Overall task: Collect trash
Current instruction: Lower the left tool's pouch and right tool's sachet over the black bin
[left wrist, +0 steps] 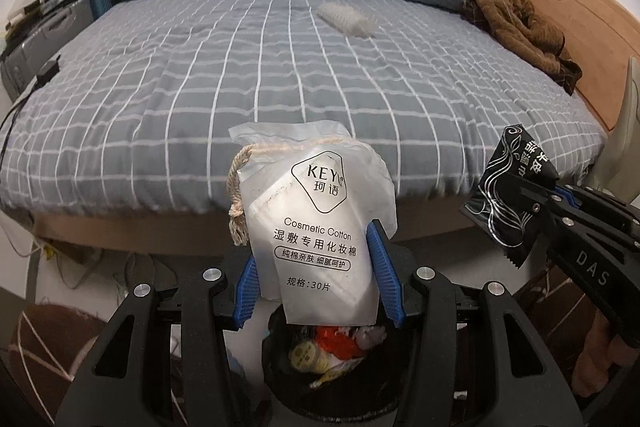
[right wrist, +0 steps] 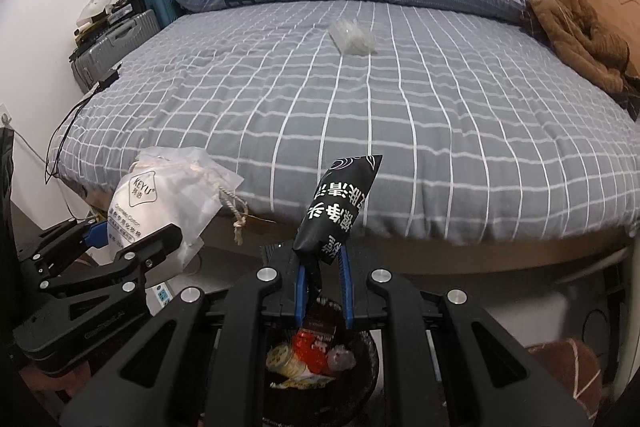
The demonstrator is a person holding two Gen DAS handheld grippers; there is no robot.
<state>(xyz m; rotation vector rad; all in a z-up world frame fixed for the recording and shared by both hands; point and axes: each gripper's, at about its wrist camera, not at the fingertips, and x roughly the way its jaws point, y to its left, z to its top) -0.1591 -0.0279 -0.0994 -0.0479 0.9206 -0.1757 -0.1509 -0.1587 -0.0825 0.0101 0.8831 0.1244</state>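
Over the bin | left gripper grips cotton pouch | right gripper pinches black wrapper, print legible only here

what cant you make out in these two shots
- Left wrist view: the trash bin is mostly covered by the left gripper and its cosmetic cotton bag.
- Right wrist view: the right gripper and its black wrapper hide the bin's rim.
- Both views: the clear packet on the bed is too small and blurred to identify.
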